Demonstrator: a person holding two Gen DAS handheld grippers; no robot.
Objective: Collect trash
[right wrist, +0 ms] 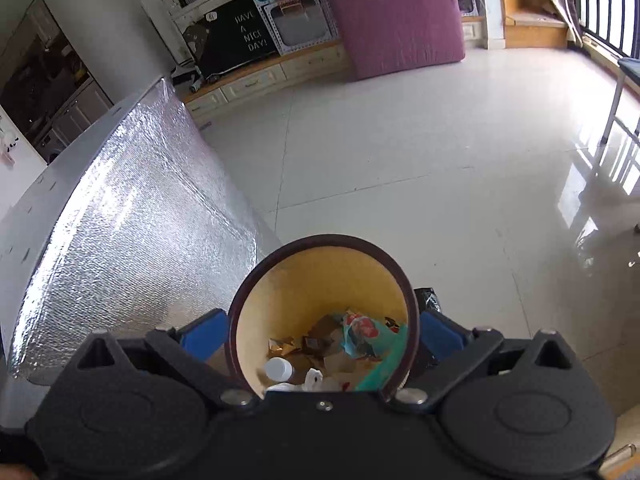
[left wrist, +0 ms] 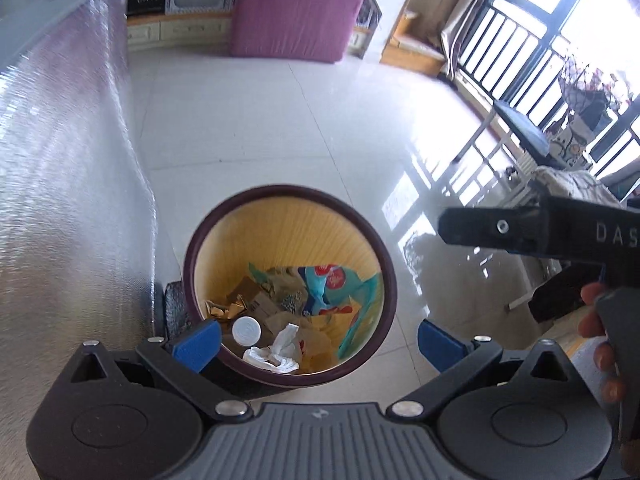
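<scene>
Left wrist view: left gripper (left wrist: 318,340) spread wide, empty, above the round trash bin (left wrist: 200,240) holding wrappers, tissue (left wrist: 276,350), white-capped bottle (left wrist: 247,330). Right gripper (right wrist: 322,338) also gapes, straddling the bin rim.

1. silver foil panel (left wrist: 68,168) stands at the left on the white tiled floor (left wrist: 280,128)
2. pink mattress (right wrist: 394,12) leans upright by the cabinet (right wrist: 256,80)
3. black sign (right wrist: 236,40) on the cabinet reads "have a nice day!"
4. window railing (left wrist: 516,48) at right
</scene>
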